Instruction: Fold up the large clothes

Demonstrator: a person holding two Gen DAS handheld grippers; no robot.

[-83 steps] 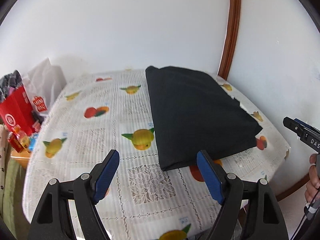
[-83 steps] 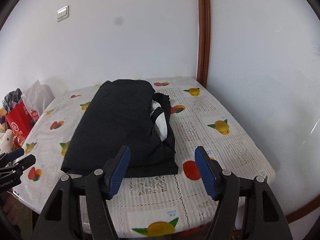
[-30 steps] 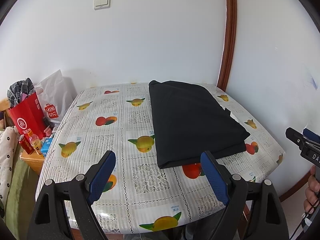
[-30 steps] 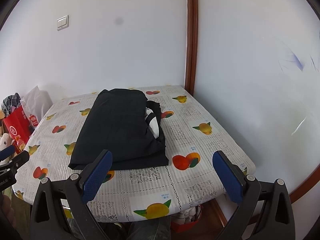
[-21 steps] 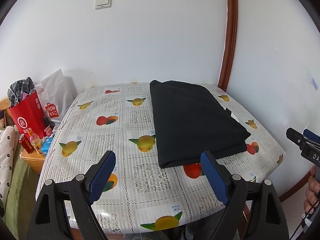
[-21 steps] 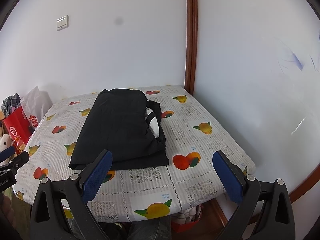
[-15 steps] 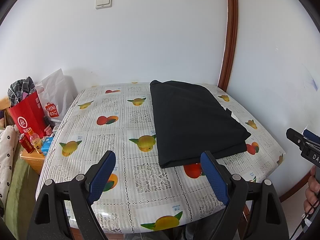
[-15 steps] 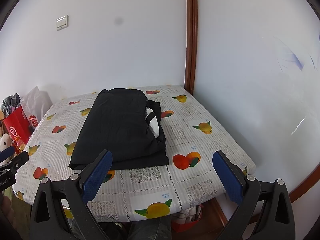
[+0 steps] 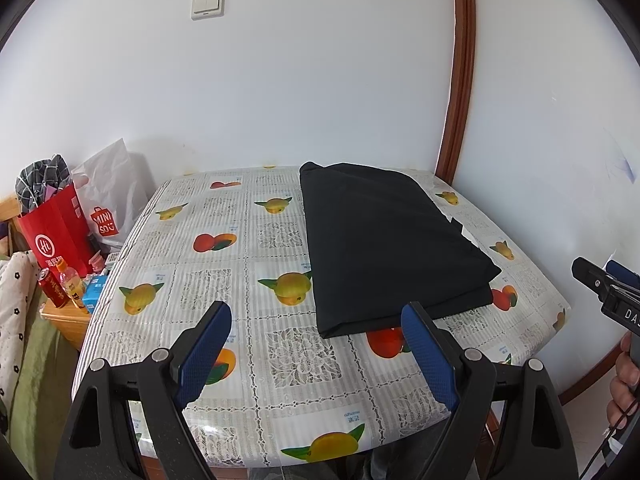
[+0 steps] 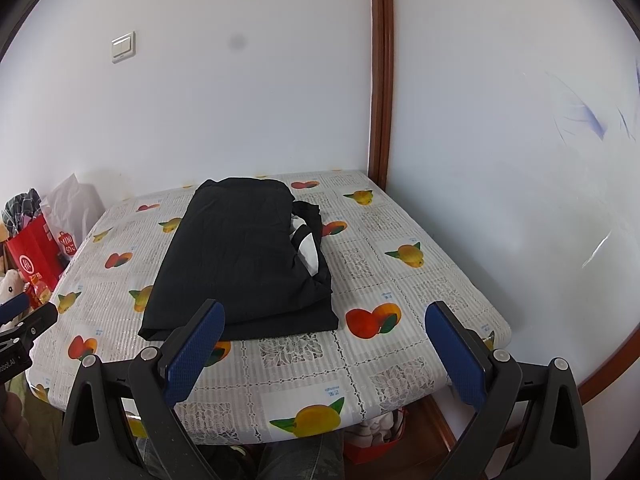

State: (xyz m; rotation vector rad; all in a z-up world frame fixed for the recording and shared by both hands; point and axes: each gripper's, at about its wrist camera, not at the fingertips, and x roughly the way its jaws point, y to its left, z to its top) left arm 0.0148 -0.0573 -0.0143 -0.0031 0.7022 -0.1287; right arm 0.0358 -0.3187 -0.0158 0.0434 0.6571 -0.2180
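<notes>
Your left gripper [image 9: 316, 346] and right gripper [image 10: 324, 346] hang at the bottom of each frame, short of the near edge of the table [image 9: 280, 432], fingers spread wide and holding nothing

The black garment [image 9: 384, 248] lies folded into a long rectangle, right of centre in the left wrist view and centre-left in the right wrist view [image 10: 240, 256], resting flat on the fruit-print tablecloth [image 10: 400, 292] with its near edge turned toward you

The fold looks all but complete, judging by the stacked layers and both tools standing clear. If another fold is wanted, your next move calls for bringing both grippers in low to the near corners, pinching all layers together, then carrying them toward the far end. The loose flap with a white patch [image 10: 306, 246] on the garment's right side may first need tucking under

What that white patch is, lining or label, is too small to tell. The layers beneath the top one are hidden. A red bag [image 9: 56, 232] and a white bag [image 9: 112, 200] crowd the left edge of the frame, partly cut off; your hand [image 9: 626, 380] shows only at the lower right margin
</notes>
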